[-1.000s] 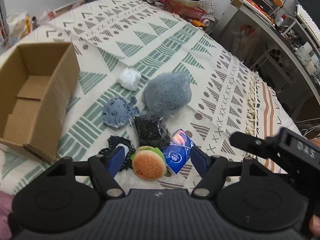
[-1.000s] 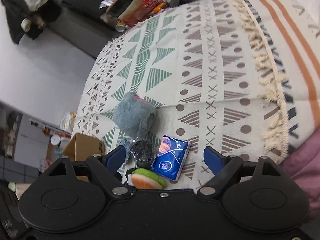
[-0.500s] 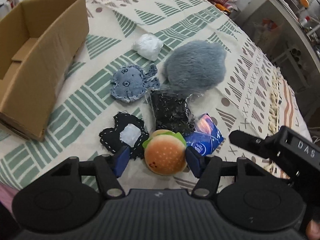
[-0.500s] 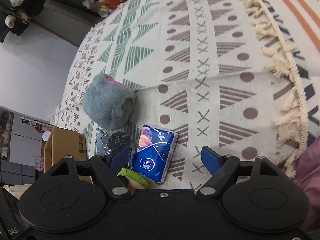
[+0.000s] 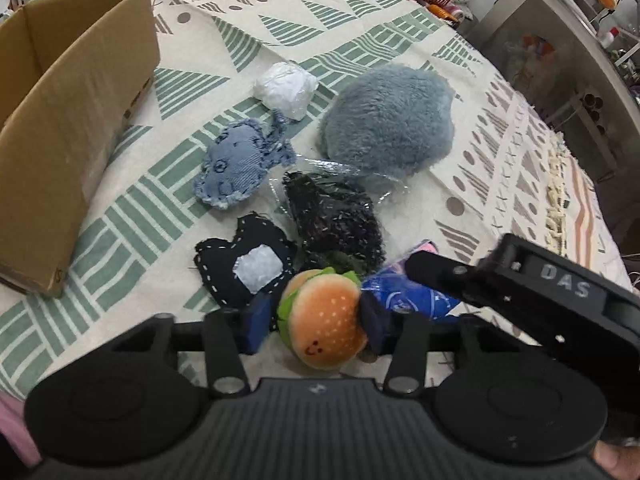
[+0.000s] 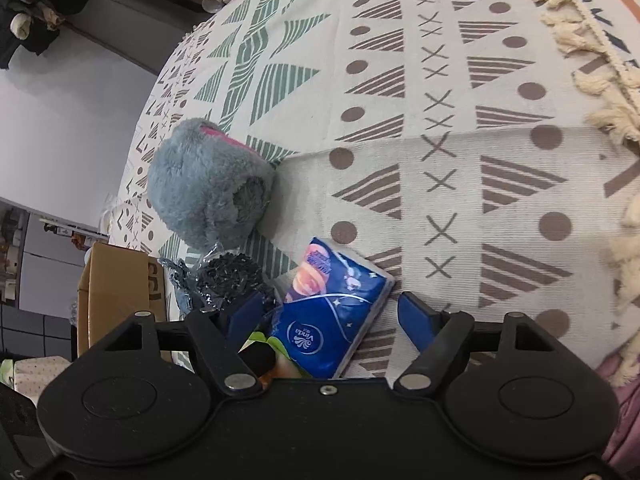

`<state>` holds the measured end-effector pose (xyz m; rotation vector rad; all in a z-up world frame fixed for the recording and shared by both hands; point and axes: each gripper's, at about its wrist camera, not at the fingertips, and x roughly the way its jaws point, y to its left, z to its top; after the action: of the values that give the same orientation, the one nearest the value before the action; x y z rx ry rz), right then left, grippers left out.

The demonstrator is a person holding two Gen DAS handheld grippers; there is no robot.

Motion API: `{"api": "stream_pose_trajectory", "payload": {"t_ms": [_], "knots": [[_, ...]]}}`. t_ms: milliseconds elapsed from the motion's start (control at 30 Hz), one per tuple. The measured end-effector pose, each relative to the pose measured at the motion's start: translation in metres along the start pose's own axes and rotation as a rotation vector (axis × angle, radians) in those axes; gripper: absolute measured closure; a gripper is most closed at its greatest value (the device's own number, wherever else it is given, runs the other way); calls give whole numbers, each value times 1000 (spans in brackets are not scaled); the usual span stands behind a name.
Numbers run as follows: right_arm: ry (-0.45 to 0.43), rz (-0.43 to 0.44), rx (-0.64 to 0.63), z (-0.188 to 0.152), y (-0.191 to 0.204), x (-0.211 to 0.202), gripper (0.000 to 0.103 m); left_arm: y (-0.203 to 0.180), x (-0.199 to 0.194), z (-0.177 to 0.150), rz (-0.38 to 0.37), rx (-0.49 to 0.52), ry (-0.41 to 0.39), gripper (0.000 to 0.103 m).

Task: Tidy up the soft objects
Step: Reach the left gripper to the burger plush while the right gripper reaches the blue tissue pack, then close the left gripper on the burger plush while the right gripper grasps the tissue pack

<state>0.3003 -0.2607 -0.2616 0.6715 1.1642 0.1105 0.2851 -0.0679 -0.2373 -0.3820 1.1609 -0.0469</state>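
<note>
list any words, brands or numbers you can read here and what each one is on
"DAS": on the body of the right gripper, as seen from the left wrist camera.
"Vinda": on the blue tissue pack, with smaller characters above the logo too small to read.
Cardboard box: dark printing on its side, cut off and unreadable.
Burger plush: a printed smiley face, no text.
</note>
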Motion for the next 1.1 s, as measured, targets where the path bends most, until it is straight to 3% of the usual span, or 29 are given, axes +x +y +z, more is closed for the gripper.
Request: {"api": "stream_pose_trajectory", "payload": {"t_ms": [67,233,333,633,800,1100], "knots": [[-5,1,-4,-1,0,0,33,-1,-2,0,3,10,-2,69],[-32,-39,-36,-3,-1,-2,68,-5,-11,-2,1,42,-29,73],[-52,-28,-48,-5,-2,-7,75,-8,-20,-4,-1,57,-52,73],[-113,-26,-70,-18,-3,-35,82,-3,-52,-9,-15,42,-118,73],[-158,-23,-84,-23,-3,-54,83,-4,-77,-9,-22,81,-183,73],[-226,-17,-149,-34,11,-81,83,6,-119,-4,-66,59,-258,73]]}}
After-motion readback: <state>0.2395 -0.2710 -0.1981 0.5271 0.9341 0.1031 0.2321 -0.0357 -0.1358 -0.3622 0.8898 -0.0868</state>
